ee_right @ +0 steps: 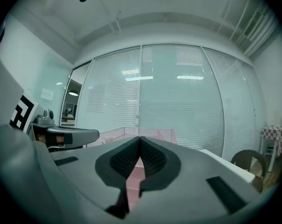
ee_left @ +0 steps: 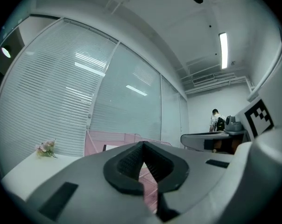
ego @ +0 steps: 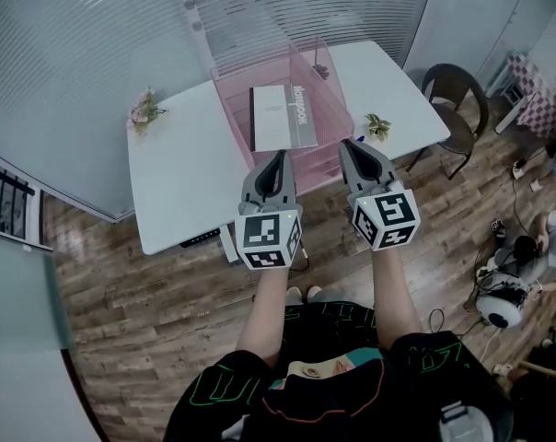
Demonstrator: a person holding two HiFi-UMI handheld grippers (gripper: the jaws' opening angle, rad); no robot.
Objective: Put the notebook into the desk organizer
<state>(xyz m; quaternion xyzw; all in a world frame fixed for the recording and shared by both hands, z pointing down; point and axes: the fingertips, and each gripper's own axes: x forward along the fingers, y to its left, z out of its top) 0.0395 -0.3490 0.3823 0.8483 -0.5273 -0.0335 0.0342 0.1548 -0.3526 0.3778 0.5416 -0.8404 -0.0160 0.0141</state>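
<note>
My left tongs (ego: 279,157) and right tongs (ego: 348,147) are closed, empty; the notebook (ego: 282,116) lies flat on the pink organizer (ego: 234,109) just ahead.

A table (ego: 177,173) is seen ahead, with the desk organizer (ego: 329,109) set at its middle and the notebook (ego: 283,116) laid within the organizer's walls. Flowers (ego: 144,110) are placed at the table's far left, a small plant (ego: 377,125) at its right edge, and a chair (ego: 457,109) further right. The left gripper (ego: 280,155) and right gripper (ego: 345,145) are held side by side at the organizer's near end.
</note>
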